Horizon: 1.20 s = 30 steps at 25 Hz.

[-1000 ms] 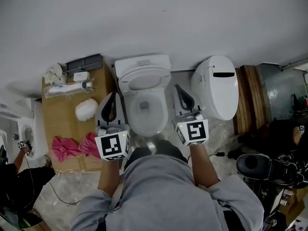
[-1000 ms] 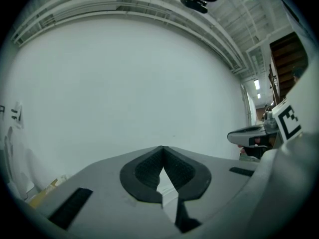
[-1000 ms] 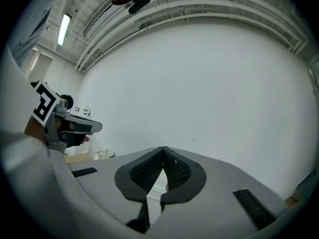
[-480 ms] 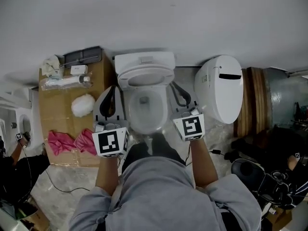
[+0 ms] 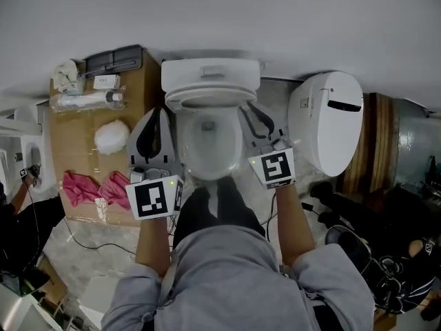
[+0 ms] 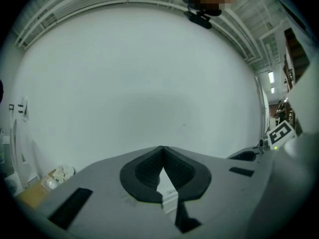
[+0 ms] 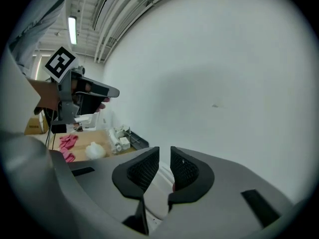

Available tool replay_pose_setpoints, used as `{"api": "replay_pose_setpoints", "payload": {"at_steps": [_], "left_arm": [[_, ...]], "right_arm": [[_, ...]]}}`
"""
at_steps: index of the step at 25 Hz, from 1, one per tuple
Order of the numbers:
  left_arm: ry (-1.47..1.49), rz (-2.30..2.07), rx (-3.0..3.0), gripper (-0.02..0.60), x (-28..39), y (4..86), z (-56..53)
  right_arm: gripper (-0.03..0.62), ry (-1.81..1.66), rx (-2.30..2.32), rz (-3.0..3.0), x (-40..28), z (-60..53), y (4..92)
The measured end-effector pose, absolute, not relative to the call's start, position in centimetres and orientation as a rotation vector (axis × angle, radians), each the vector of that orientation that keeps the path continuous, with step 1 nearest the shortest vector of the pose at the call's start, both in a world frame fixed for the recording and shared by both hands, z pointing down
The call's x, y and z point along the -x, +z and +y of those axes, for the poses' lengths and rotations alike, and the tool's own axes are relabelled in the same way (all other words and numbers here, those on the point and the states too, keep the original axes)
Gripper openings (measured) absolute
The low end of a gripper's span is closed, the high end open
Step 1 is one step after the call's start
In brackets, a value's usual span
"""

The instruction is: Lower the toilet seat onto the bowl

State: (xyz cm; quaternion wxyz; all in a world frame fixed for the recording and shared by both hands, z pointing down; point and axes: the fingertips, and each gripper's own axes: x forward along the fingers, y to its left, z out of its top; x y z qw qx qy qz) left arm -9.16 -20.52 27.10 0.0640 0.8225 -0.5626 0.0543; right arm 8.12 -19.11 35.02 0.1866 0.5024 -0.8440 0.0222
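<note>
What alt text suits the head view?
Seen from above, a person faces a white toilet, with the left claw and right claw beside its bowl. The right claw's jaws have just been opening, gripping nothing.

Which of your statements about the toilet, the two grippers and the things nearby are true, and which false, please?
The left gripper is shut. True.
The right gripper is clamped on the toilet rim. False: its jaws stand slightly apart, having just been opening, with nothing between them.
Both grippers are on the same side of the toilet. False: one is on either side.
Pink cloths lie on the cardboard. True.
</note>
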Motion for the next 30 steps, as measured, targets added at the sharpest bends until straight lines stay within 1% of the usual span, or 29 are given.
{"api": "replay_pose_setpoints", "payload": {"at_steps": [3, 13, 30], "left_arm": [[0.189, -1.71, -2.461, 0.0, 9.1, 28.4, -21.2], [0.257, -1.717, -2.413, 0.0, 9.5, 31.7, -22.2], [0.302, -1.731, -2.353, 0.0, 10.3, 35.4, -23.2]], "right_arm": [[0.04, 0.084, -1.393, -2.386, -8.2, -20.0, 36.6], [0.067, 0.125, -1.311, -2.381, -7.5, -21.4, 40.7], [0.14, 0.17, -1.219, -2.337, -7.0, -23.6, 46.9]]}}
